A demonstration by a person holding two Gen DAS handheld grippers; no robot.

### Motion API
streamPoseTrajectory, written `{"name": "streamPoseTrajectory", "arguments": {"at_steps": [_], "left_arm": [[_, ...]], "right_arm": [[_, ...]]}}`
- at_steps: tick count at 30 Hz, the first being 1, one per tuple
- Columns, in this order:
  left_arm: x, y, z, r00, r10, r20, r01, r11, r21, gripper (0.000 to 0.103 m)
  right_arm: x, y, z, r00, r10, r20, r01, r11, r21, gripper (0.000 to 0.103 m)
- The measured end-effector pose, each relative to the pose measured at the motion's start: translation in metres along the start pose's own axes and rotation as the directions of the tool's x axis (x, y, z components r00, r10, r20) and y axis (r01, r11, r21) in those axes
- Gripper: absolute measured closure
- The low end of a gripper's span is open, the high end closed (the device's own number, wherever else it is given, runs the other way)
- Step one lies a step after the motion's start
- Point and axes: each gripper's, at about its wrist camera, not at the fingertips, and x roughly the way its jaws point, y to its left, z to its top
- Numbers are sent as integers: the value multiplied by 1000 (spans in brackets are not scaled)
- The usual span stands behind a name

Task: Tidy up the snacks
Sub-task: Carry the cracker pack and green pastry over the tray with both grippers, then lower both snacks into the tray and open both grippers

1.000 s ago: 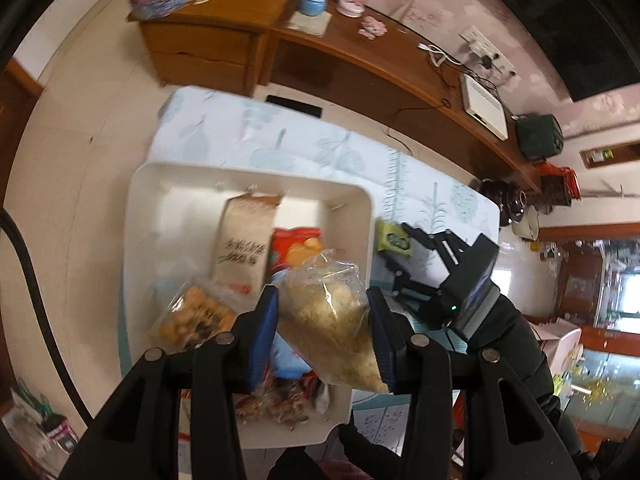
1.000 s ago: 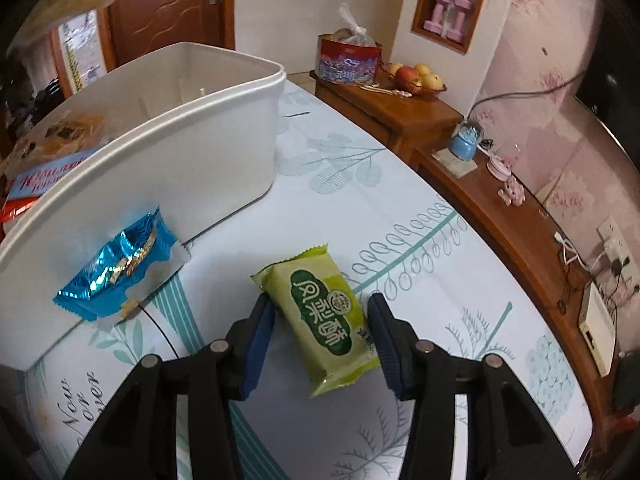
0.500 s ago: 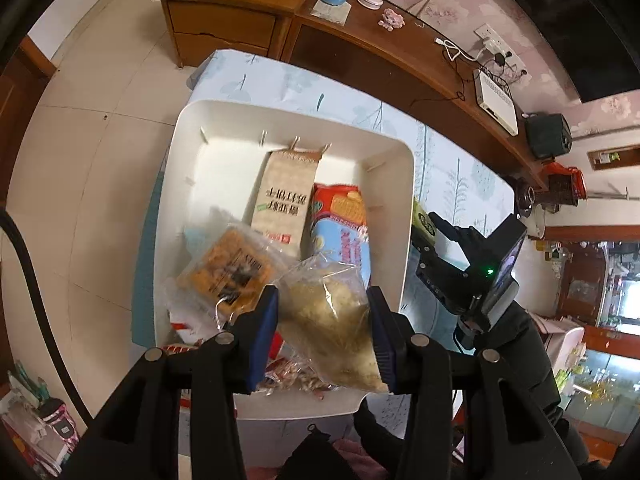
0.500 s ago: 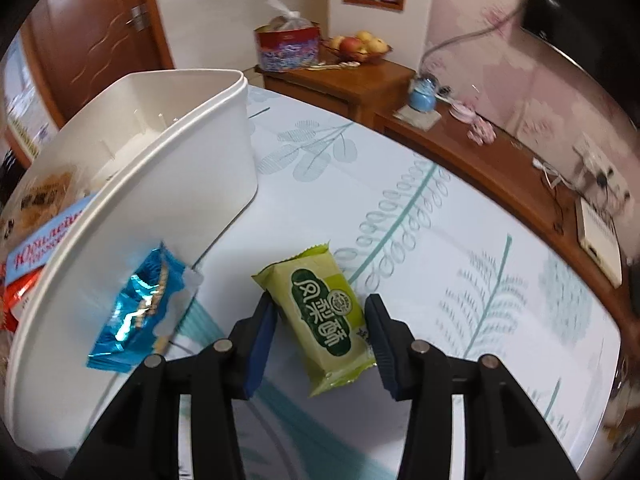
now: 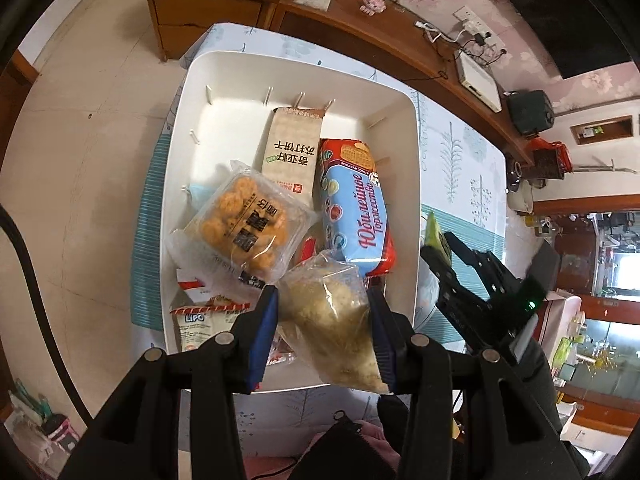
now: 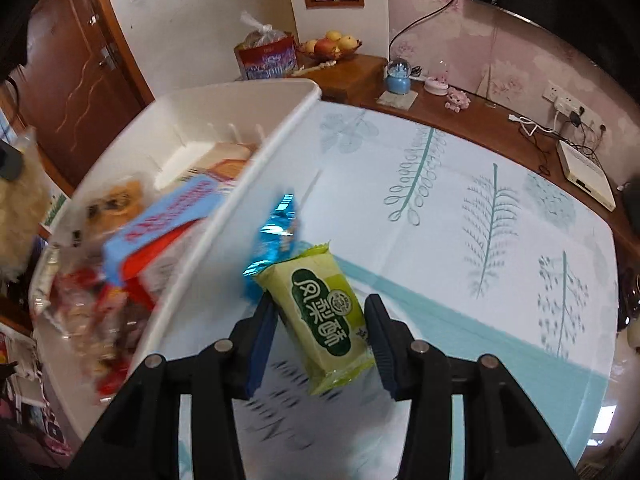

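My left gripper (image 5: 322, 300) is shut on a clear bag of beige crumbly snack (image 5: 328, 328) and hangs over the near end of the white bin (image 5: 296, 58). In the bin lie a blue biscuit pack (image 5: 352, 208), a beige cracker pack (image 5: 292, 152), a clear pack of orange cookies (image 5: 244, 224) and small packets. My right gripper (image 6: 320, 308) is shut on a green snack packet (image 6: 316, 280), held off the table just right of the bin wall (image 6: 224, 208). A blue foil packet (image 6: 276, 236) lies beside that wall. The right gripper (image 5: 440, 248) also shows in the left wrist view.
The table wears a pale cloth with leaf prints (image 6: 480, 200). Behind it stands a wooden sideboard with a fruit bowl (image 6: 330, 46), a blue snow globe (image 6: 398, 76), cables and a white router (image 6: 584, 172). Tiled floor lies left of the bin.
My left gripper has carried the crumb bag further over the bin. My right gripper has lifted the green packet off the cloth and rolled toward the bin.
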Motion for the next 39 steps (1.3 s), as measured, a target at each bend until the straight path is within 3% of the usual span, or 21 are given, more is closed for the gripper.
{"name": "streamPoseTrajectory", "arguments": {"at_steps": [4,13,22,24,28,30,34,39], "left_arm": [[-6,7,-14,999,-16,45,15,1000,26,60],[-12,15,-40,992,-33,123,26,998,57,58],[-33,16,-61,965,-67,255,50,996,73,48],[-39,14,-68,954,-66,293,42,995,86,43],[-41,11,-83,950,-55,307,18,992,121,41],[-42,9,-91,947,-62,315,22,992,128,33],[-44,6,-104,937,-60,345,13,990,137,30],[-43,2,-118,926,-49,373,4,993,120,23]], "right_arm": [[-29,19,-6,999,7,41,-9,999,45,58],[-70,81,-13,995,57,86,-60,998,28,58],[-77,134,-15,992,85,96,-85,996,-4,57],[-78,141,-16,991,88,102,-88,996,-7,57],[-79,148,-17,992,88,92,-85,996,-40,56],[-81,148,-18,992,82,94,-78,995,-55,56],[-89,142,-20,989,86,118,-81,995,-52,44],[-97,130,-22,988,77,134,-69,996,-63,42]]}}
